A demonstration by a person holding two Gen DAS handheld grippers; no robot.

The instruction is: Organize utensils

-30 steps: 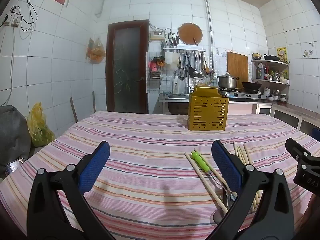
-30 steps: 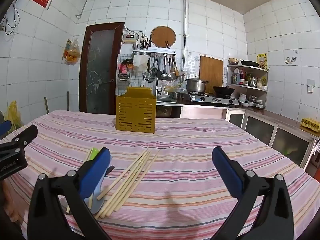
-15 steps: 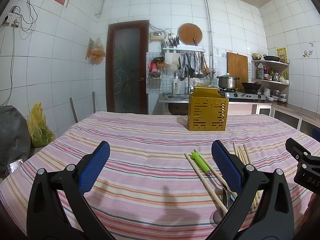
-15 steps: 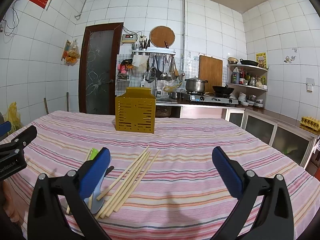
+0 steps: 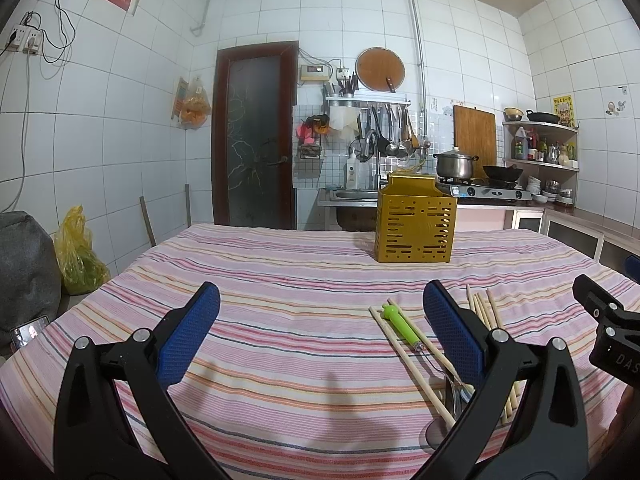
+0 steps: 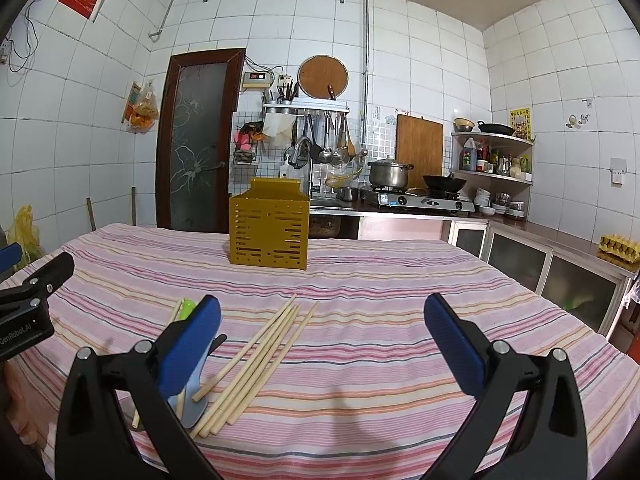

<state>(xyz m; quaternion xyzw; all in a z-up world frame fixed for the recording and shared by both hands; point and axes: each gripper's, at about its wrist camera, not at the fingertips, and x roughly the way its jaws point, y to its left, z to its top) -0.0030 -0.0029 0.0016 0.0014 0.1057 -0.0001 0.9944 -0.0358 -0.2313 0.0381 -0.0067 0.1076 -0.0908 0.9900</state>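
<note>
A yellow slotted utensil holder (image 5: 415,226) stands upright far back on the striped table; it also shows in the right wrist view (image 6: 269,229). Several wooden chopsticks (image 6: 256,354) lie loose in front of it, with a green-handled utensil (image 5: 402,325) and a spoon (image 6: 195,394) beside them. My left gripper (image 5: 320,330) is open and empty, low over the table, left of the utensils. My right gripper (image 6: 320,332) is open and empty, with the chopsticks by its left finger.
The striped tablecloth (image 5: 280,280) covers the whole table. Behind it are a door (image 5: 254,136), a sink with hanging tools (image 5: 376,140), and a stove with pots (image 6: 416,188). Cabinets (image 6: 560,272) run along the right wall. A yellow bag (image 5: 78,256) sits on the floor left.
</note>
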